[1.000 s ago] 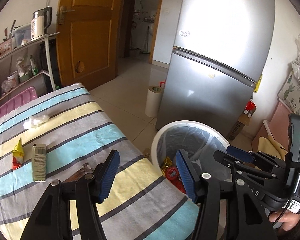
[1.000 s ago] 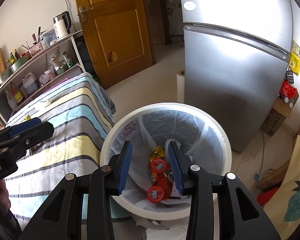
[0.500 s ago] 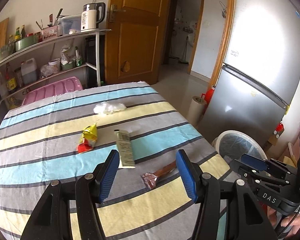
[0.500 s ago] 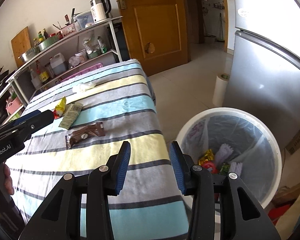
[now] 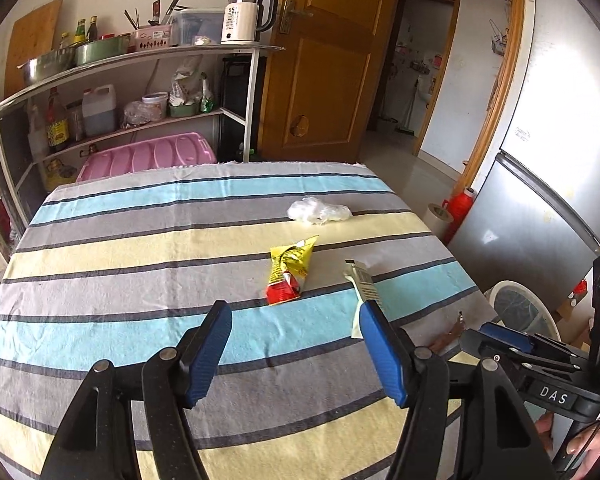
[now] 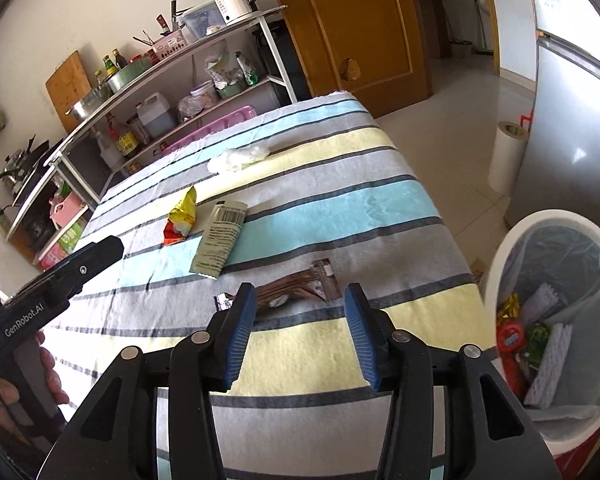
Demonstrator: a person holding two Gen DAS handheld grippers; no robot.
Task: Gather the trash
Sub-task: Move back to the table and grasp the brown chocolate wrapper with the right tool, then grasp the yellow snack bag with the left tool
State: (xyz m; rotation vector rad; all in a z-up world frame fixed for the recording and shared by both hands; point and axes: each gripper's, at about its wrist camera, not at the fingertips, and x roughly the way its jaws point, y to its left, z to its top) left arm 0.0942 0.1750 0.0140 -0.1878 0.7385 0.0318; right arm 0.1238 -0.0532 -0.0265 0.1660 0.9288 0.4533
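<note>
Several pieces of trash lie on the striped tablecloth [image 5: 140, 264]: a crumpled white plastic wad [image 5: 319, 211], a yellow and red packet [image 5: 289, 270], a grey-green wrapper [image 6: 220, 236] and a brown wrapper [image 6: 296, 286]. My left gripper [image 5: 296, 352] hovers above the cloth just short of the yellow packet, its jaws opening with nothing between them. My right gripper [image 6: 298, 338] hangs just short of the brown wrapper, jaws opening and empty. A white bin [image 6: 500, 248] lined with a clear bag stands off the table's right edge, with trash in it.
A metal shelf rack [image 5: 140, 56] with bottles, bowls and a kettle [image 5: 244, 16] stands behind the table. A wooden door [image 5: 320, 60] and a silver fridge [image 5: 552, 160] lie to the right. A paper roll [image 6: 508, 152] stands on the floor by the fridge.
Both grippers have swung left from over the bin to above the table. Their jaws stand wider apart than before. The trash on the cloth has not moved.
</note>
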